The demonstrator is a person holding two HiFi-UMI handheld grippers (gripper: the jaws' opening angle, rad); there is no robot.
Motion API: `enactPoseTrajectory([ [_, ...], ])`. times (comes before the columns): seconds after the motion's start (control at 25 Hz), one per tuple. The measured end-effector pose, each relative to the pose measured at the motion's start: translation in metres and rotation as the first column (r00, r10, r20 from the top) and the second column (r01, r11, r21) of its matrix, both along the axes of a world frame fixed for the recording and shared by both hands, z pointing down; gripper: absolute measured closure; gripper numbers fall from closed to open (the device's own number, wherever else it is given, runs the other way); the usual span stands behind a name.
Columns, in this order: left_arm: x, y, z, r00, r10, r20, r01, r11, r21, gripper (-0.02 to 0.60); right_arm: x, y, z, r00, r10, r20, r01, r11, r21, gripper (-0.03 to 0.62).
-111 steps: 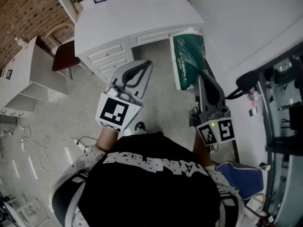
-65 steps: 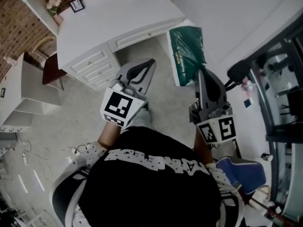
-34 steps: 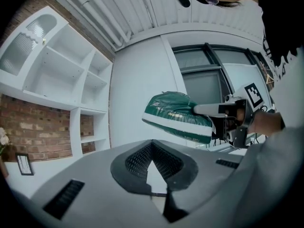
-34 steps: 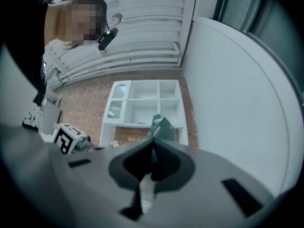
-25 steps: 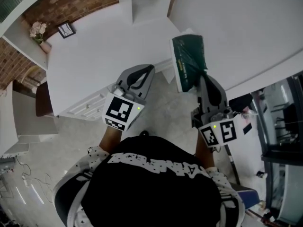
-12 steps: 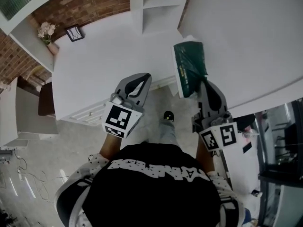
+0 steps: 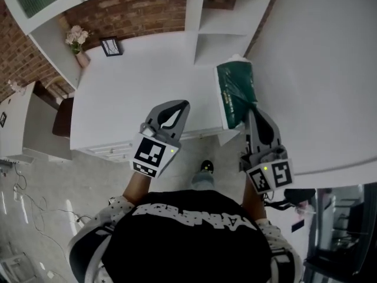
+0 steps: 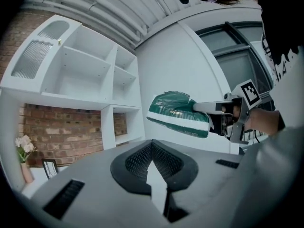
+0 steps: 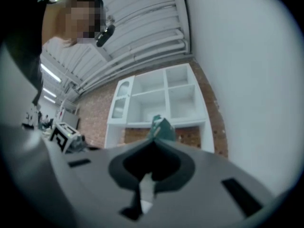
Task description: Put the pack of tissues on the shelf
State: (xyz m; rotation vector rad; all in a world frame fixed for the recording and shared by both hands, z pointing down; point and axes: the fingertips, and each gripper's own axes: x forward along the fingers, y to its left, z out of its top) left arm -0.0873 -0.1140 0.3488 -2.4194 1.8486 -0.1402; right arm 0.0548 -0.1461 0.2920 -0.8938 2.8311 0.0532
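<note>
The pack of tissues [image 7: 235,92] is green with a white stripe and sticks out forward from my right gripper [image 7: 250,108], which is shut on its near end. It hangs over the front edge of a white desk [image 7: 132,96]. From the left gripper view the pack [image 8: 179,113] shows side-on; in the right gripper view its top [image 9: 161,128] rises above the jaws. My left gripper [image 7: 181,105] is shut with nothing in it, level with the right one over the desk edge. The white shelf unit [image 7: 219,17] stands at the back of the desk, its compartments [image 8: 85,72] bare.
A vase of flowers [image 7: 77,40] and a small picture frame [image 7: 111,46] stand at the desk's far left. A brick wall [image 7: 138,10] lies behind the shelf. A white wall [image 7: 330,69] runs along the right. A dark chair [image 7: 62,117] sits left of the desk.
Both grippers have moved forward together, from over the floor to over the desk's front edge, nearer the shelf. The pack stays in the right gripper.
</note>
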Motion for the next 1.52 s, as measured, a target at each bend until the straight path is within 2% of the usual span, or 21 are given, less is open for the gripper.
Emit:
enactPoseTrajectory([
  [0.4,0.015,-0.071,-0.014,0.999,-0.023,0.047,0.023,1.000,0.000,0.552,-0.020,-0.072,-0.021,0.991,-0.133,-0.006,0.133,0.990,0.036,0.563],
  [0.76,0.055,-0.140,-0.015,0.998,0.011,0.057,-0.010,1.000,-0.005,0.543,-0.021,-0.126,-0.035,0.973,-0.230,-0.004,0.229,0.970,0.080,0.563],
  [0.8,0.060,-0.147,-0.014,0.998,0.015,0.056,-0.015,1.000,-0.006,0.532,-0.021,-0.132,-0.035,0.972,-0.236,-0.005,0.236,0.968,0.082,0.563],
  [0.88,0.071,-0.160,-0.013,0.998,0.026,0.059,-0.025,1.000,-0.012,0.468,-0.020,-0.144,-0.036,0.969,-0.249,-0.007,0.249,0.965,0.082,0.563],
  [1.0,0.085,-0.178,-0.011,0.997,0.031,0.072,-0.029,0.999,-0.018,0.453,-0.018,-0.161,-0.037,0.964,-0.266,-0.013,0.266,0.961,0.082,0.565],
  [1.32,0.091,-0.212,-0.005,0.997,-0.003,0.071,0.005,0.999,-0.033,0.425,-0.029,-0.199,-0.037,0.953,-0.302,-0.035,0.304,0.949,0.088,0.563],
  [1.52,0.079,-0.228,0.000,0.995,-0.026,0.093,0.030,0.998,-0.049,0.427,-0.045,-0.214,-0.033,0.953,-0.295,-0.065,0.301,0.949,0.092,0.563],
])
